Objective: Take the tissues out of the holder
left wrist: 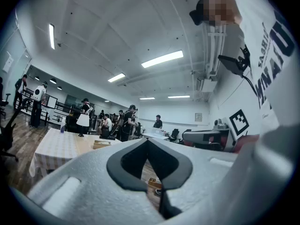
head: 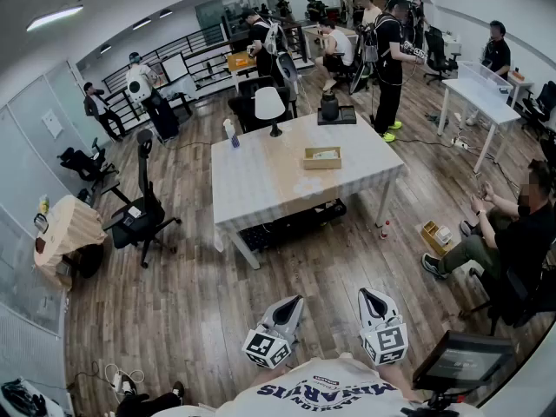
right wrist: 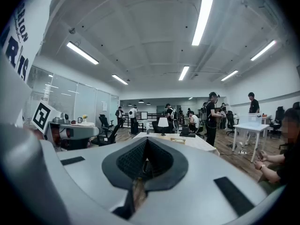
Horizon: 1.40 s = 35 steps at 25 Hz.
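A wooden tissue holder (head: pixel 322 157) with white tissue in its top lies on the far right part of the white table (head: pixel 261 189). It shows small in the left gripper view (left wrist: pixel 101 144) and the right gripper view (right wrist: pixel 178 140). Both grippers hang close to my body, well short of the table, over the wood floor. My left gripper (head: pixel 295 303) has its jaws together with nothing between them (left wrist: pixel 147 140). My right gripper (head: pixel 368 295) is also shut and empty (right wrist: pixel 146 140).
On the table stand a white lamp (head: pixel 270 107), a small bottle (head: pixel 233 135) and a black device (head: pixel 330 107). An office chair (head: pixel 139 215) stands left of the table. A person (head: pixel 512 233) sits at the right, near a box (head: pixel 434 235) on the floor.
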{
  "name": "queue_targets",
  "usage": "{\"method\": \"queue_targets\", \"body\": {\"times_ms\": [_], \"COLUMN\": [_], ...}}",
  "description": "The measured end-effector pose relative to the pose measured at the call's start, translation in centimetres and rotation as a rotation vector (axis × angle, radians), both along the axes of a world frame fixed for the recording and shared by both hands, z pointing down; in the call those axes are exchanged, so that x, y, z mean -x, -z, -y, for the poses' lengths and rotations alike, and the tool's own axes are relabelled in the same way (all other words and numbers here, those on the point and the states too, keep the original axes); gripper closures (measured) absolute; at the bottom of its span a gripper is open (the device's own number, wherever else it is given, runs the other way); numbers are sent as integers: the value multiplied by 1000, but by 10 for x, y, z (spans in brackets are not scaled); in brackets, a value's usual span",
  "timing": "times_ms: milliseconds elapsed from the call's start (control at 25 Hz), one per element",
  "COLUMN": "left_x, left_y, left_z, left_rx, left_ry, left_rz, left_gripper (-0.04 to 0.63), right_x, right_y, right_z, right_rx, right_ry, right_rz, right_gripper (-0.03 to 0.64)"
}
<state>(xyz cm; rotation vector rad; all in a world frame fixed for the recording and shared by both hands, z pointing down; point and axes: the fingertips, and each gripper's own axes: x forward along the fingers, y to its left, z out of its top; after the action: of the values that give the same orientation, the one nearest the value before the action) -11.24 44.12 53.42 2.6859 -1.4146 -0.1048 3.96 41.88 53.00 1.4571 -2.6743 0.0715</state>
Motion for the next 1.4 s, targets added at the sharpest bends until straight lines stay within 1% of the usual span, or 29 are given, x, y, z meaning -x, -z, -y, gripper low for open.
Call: {"method": "queue_targets", "body": {"times_ms": [160, 360, 440, 520, 600, 720, 880, 1000, 1120, 1240, 1400], "left_x": [-1, -4, -6, -7, -12, -28, -48, -57, -70, -78, -84], "left_y": [-1, 0, -3, -8, -12, -13, -14, -18, -28, -39, -46], "left_z": [-2, -3, -5, -5, -3, 5, 14, 18, 16, 18, 40], "left_rx": [-16, -14, -8, 9, 32, 58, 47, 41, 64, 91, 96], "left_ry": [-11, -18, -15, -8, -10, -30, -32, -3, 31, 22, -6], "left_rz": [14, 26, 23, 10, -6, -20, 5, 3, -17, -4, 4], "left_gripper": [597, 597, 597, 597, 597, 597, 597, 597, 597, 597, 597], "right_x": [0, -2, 0, 4, 3, -9, -25, -38, -55, -64, -70], "right_y": [0, 2, -2, -9, -14, -17, -25, -36, -46, -48, -59], "right_z": [0, -3, -5, -4, -1, 5, 14, 24, 37, 46, 60], "right_rx": [-17, -17, 0, 38, 55, 61, 56, 44, 68, 76, 106], "right_ry": [5, -18, -1, 36, 41, 32, 63, 72, 60, 49, 50], "right_rz": [-10, 0, 13, 35, 25, -5, 6, 7, 15, 30, 34], "right_gripper": [611, 611, 611, 609, 609, 609, 607, 609, 607, 608, 608]}}
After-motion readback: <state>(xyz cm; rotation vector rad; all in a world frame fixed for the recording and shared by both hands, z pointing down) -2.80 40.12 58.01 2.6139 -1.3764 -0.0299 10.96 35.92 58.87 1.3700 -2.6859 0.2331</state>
